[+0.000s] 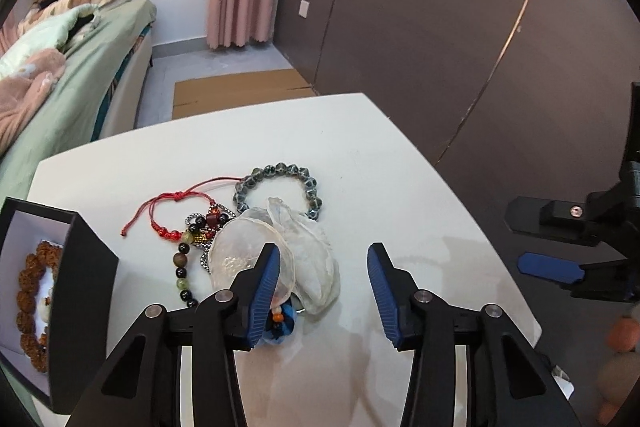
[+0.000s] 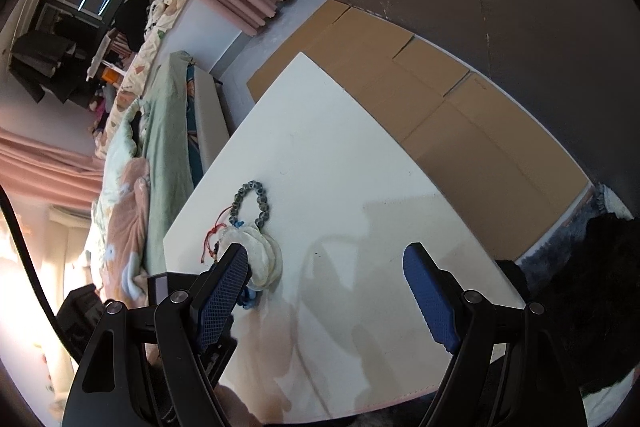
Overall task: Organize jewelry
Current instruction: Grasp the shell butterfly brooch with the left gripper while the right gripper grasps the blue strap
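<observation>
early days by the look of it. only one piece put away: a brown bead bracelet [image 1: 30, 303] lying inside the black box [image 1: 86, 267] at the table's left edge. still loose on the white table [image 1: 400, 163], bunched in a small heap just right of the box: a grey bead bracelet [image 1: 276, 187] at the far side, a red cord bracelet [image 1: 168, 215] touching or overlapping a dark bead strand [image 1: 182, 267], a bit of metal chain [image 1: 205, 263] half buried, a couple of sheer pouches [image 1: 288, 259] slumped over the middle, and something blue with an orange bead [image 1: 282, 323] poking out from under the pouches nearest the camera. left gripper [image 1: 322, 289] spread wide, gripping nothing, low over the near end of the heap, its left finger overlapping the pouch edge in view, contact hard to judge. right gripper [image 2: 326, 295] likewise wide apart and empty, hanging off to the right over bare table, the heap just beyond its left finger. so roughly one item boxed and four or five yet to sort, judging from the pile; tangled cord and chain likely the fiddly part, and the pouches probably needing to be lifted clear or filled first. cannot tell whether the pouches already hold anything.
</observation>
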